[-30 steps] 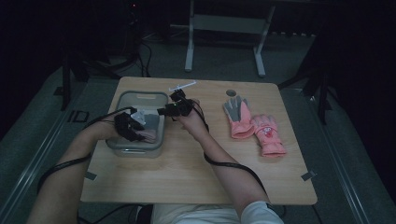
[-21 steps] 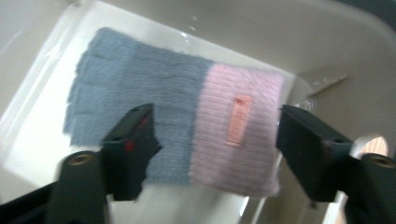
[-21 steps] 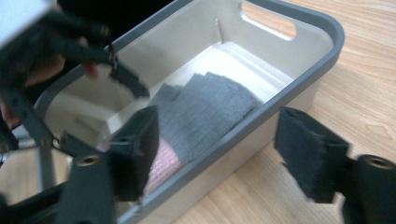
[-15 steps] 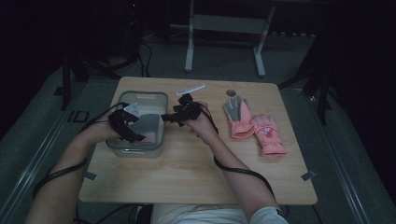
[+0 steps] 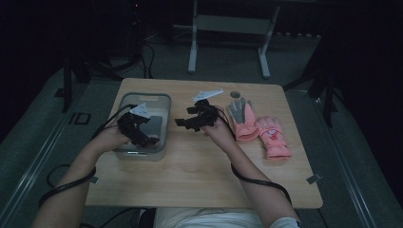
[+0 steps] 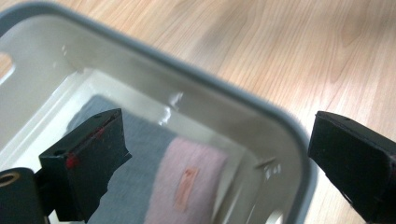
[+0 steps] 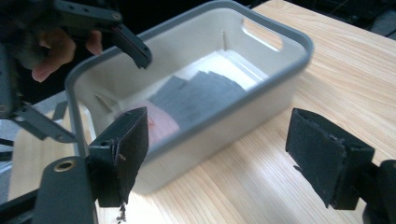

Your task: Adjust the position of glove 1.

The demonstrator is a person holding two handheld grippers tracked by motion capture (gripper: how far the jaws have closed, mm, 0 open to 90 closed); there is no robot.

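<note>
Lifting away from the grey bin [image 5: 124, 102] near the table's [image 5: 199, 175] far-left corner, both grippers are gaping empty, their jaws having just been opening, leaving one glove [image 6: 191, 182] dropped inside.

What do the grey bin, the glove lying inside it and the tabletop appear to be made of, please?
The grey bin looks like moulded plastic: smooth, slightly glossy walls with highlights, a rolled rim and a cut-out handle. The glove inside seems knitted or fleecy fabric, matte pink beside a grey panel. The tabletop looks like light wood or a wood-grain laminate, with fine streaks and a satin sheen; which of the two cannot be told.
</note>
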